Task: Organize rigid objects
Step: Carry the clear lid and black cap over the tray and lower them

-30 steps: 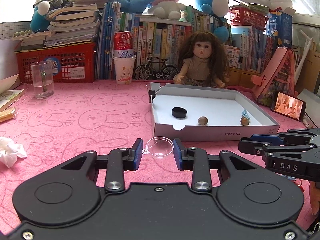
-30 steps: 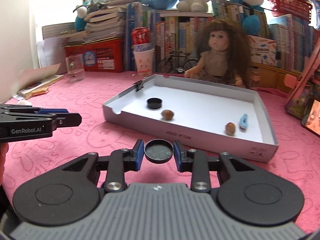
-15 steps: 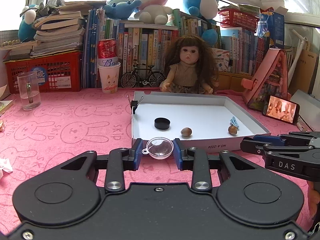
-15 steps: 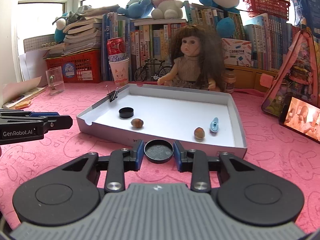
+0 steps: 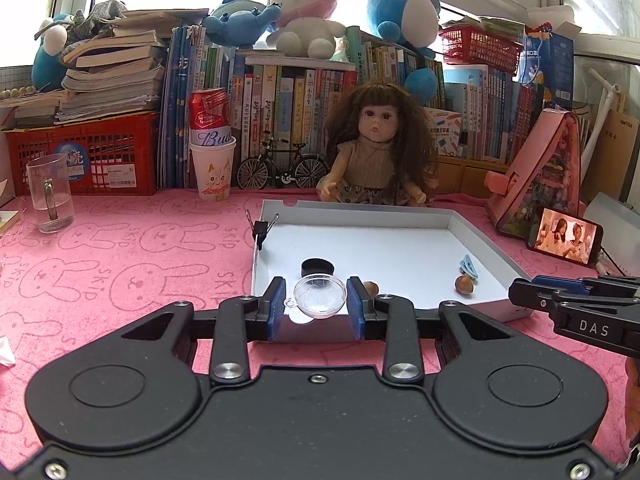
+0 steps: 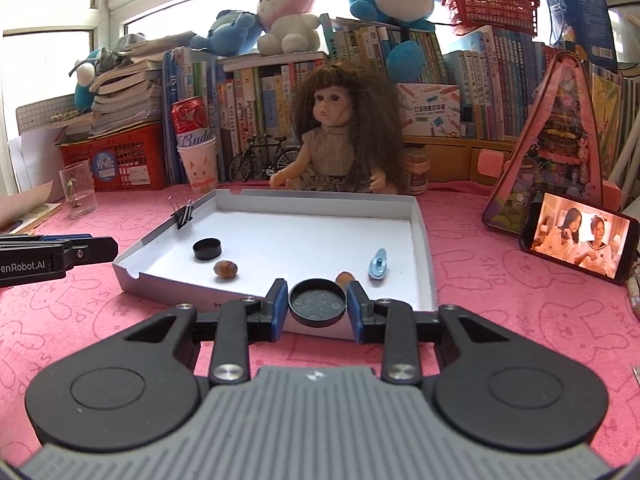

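left hand-held gripper point(image 5: 316, 304) gripping clear dome lid point(image 5: 319, 295) | right hand-held gripper point(image 6: 317, 304) gripping black round cap point(image 6: 317, 302) | both hovering at white tray's point(image 6: 424, 240) near wall, tray floor lying just ahead

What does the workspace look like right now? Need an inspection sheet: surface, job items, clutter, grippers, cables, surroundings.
Surface: pink bunny-print cloth over the table.
Job's things: white shallow box holds a black cap, two nuts, a blue clip; binder clip on its left wall.
Clutter: glass mug, paper cup with a can in it, toy bicycle, doll, phone playing video.
Grippers: left gripper shut on a clear dome lid; right gripper shut on a black round lid; both at the box's near wall.
Cables: nothing seen.
Surroundings: books, red crates, plush toys, windows behind.
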Action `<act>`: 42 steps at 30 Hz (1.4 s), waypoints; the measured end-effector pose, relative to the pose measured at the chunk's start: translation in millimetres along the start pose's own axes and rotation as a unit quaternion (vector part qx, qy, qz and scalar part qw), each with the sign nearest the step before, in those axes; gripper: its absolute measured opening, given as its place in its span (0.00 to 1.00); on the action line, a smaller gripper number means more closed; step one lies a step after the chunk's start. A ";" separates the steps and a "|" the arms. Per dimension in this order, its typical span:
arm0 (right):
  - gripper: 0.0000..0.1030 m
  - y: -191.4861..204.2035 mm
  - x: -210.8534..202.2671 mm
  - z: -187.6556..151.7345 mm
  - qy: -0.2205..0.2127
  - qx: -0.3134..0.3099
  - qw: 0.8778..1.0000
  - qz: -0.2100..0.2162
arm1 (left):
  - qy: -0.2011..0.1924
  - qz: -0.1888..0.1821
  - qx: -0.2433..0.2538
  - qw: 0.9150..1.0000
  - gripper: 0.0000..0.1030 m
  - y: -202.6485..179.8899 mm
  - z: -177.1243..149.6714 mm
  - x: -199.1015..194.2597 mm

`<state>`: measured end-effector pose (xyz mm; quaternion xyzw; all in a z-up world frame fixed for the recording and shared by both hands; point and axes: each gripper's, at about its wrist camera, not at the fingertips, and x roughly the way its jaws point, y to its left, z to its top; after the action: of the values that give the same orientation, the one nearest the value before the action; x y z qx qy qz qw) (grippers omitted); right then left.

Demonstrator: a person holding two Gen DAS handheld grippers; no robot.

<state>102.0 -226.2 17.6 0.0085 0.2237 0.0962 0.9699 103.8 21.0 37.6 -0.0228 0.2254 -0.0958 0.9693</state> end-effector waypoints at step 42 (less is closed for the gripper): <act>0.36 -40.6 55.4 17.6 0.016 0.068 0.997 -0.036 | 0.038 0.021 -0.048 0.998 0.30 4.5 31.8 95.4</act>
<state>165.9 -255.1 7.1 0.0647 0.2449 0.0460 0.9663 202.6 6.8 24.5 -0.0605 0.2670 -0.0658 0.9595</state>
